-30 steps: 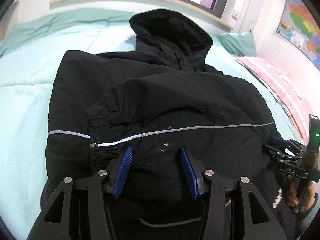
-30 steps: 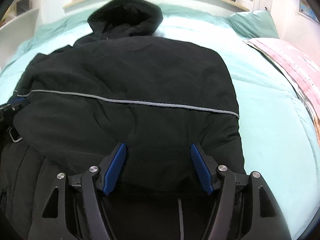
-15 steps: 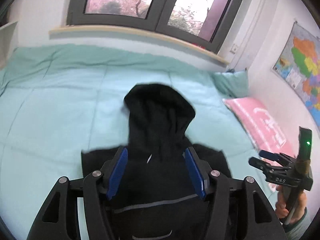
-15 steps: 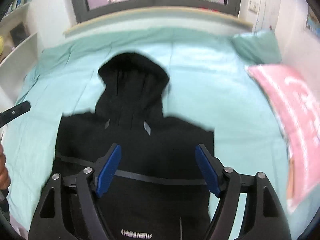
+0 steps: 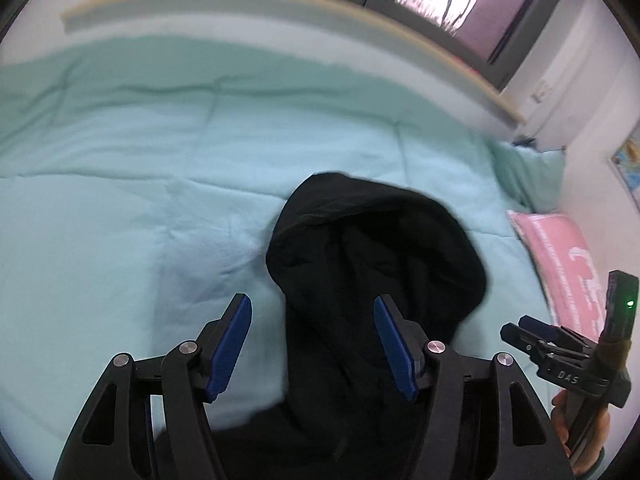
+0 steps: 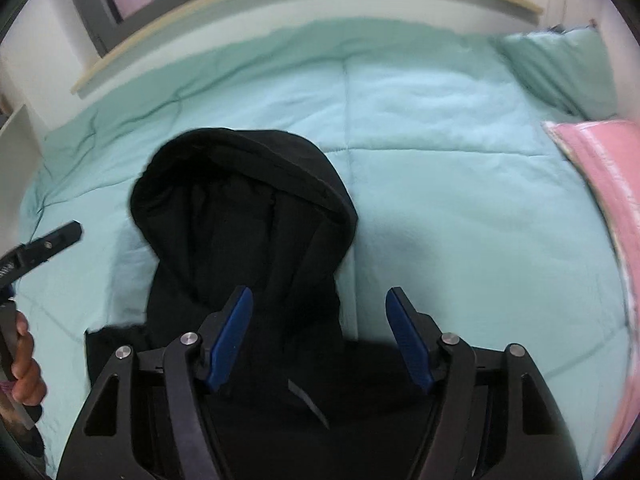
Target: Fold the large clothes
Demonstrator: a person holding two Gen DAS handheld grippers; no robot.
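Lying on the mint-green quilted bed [image 6: 440, 128], the black hooded jacket [image 6: 248, 216] looks soft, padded and bulky, likely to slump and slide rather than crease sharply. Its rounded hood points toward the window sill; the body nearer the person is mostly hidden. The left gripper [image 5: 312, 344] hovers with fingers spread and opening, pinching nothing; the right gripper [image 6: 318, 338] holds nothing, its fingers spread but closing slightly. The hood's thick rim, perhaps, offers the best grip. A pink pillow [image 6: 608, 168] lies beside the jacket.
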